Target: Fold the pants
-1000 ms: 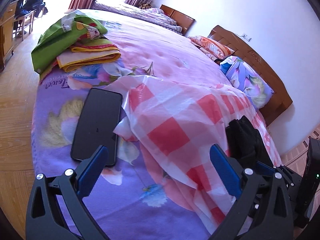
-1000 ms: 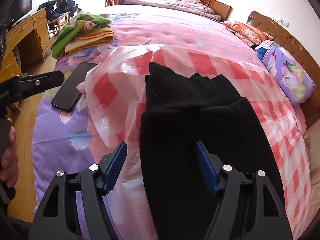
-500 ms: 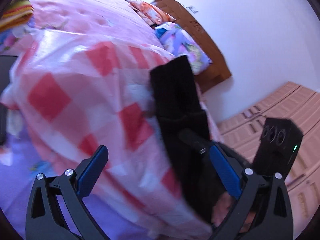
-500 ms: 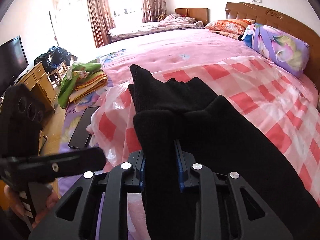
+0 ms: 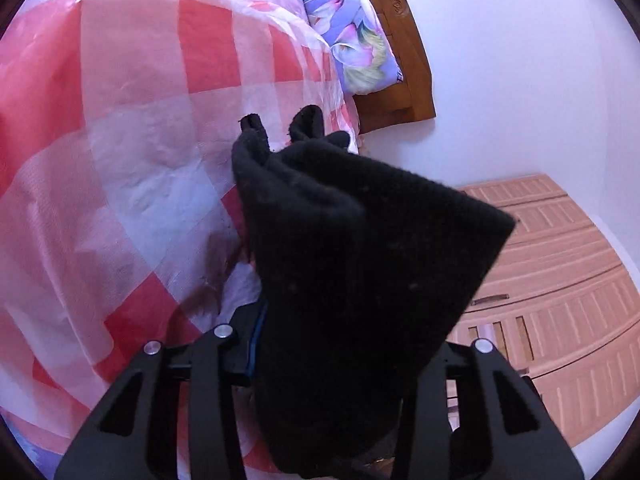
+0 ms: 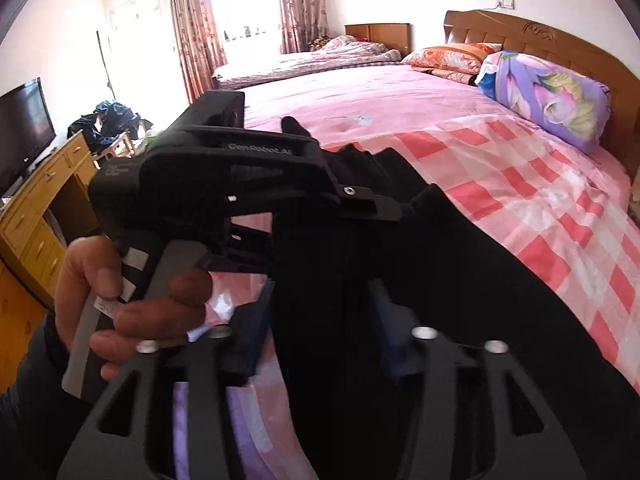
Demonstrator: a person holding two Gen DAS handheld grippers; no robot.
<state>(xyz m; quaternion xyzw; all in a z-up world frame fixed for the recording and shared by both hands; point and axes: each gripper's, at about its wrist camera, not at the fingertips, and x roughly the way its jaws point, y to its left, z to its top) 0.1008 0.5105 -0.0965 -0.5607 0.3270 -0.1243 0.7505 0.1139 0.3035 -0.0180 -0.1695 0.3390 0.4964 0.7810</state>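
Note:
The black pants (image 5: 352, 264) are bunched in my left gripper (image 5: 320, 332), which is shut on them and holds them above the red-and-white checked sheet (image 5: 120, 120). In the right wrist view the pants (image 6: 460, 280) drape from the jaws across the bed. My right gripper (image 6: 320, 312) is shut on the pants too. The left gripper's body (image 6: 224, 184), held by a hand (image 6: 132, 300), sits right in front of the right one, clamped on the same cloth.
The checked sheet (image 6: 540, 200) covers a pink bed (image 6: 360, 92) with a floral pillow (image 6: 548, 96) and a wooden headboard (image 6: 540, 36). A wooden desk (image 6: 36, 208) with a TV (image 6: 24, 124) stands left. A wardrobe (image 5: 560, 300) is beside the bed.
Both grippers have closed on the pants. The left gripper swung right from the phone side to the pants and has lifted a bunch of cloth close to the right gripper.

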